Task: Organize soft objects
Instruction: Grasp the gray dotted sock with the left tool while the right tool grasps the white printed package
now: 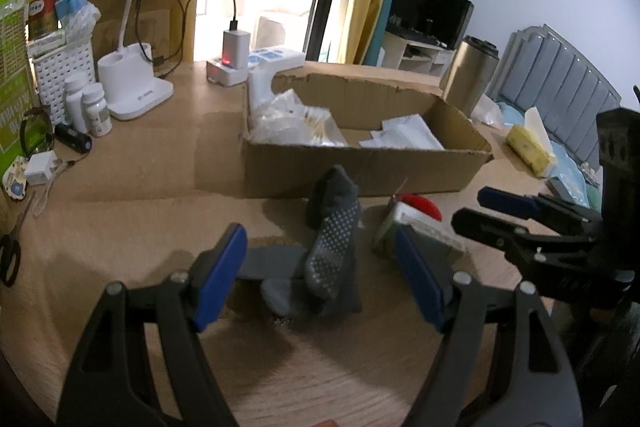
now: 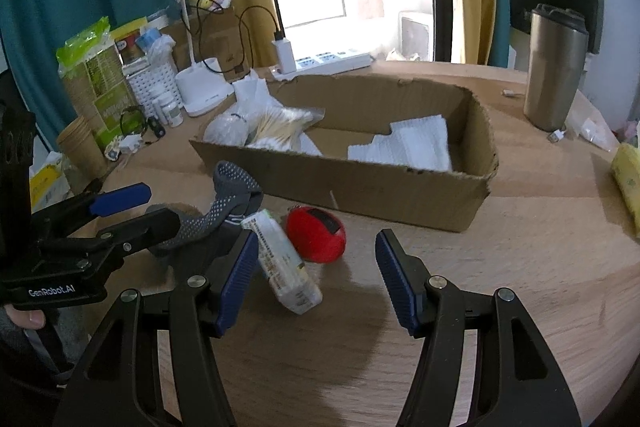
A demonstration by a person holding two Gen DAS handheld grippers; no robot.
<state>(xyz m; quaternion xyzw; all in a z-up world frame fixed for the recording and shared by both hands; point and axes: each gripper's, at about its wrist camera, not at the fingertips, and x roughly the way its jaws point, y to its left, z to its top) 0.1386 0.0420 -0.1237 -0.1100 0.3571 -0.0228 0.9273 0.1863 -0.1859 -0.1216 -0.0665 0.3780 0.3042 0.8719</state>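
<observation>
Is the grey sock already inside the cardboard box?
No, the grey sock lies on the table in front of the cardboard box, not inside it.

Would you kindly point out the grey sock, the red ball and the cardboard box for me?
grey sock (image 1: 334, 251): left wrist view, on its dotted sole.
red ball (image 2: 316, 237): right wrist view, on its rounded front.
cardboard box (image 2: 360, 183): right wrist view, on its near outer wall.
</observation>
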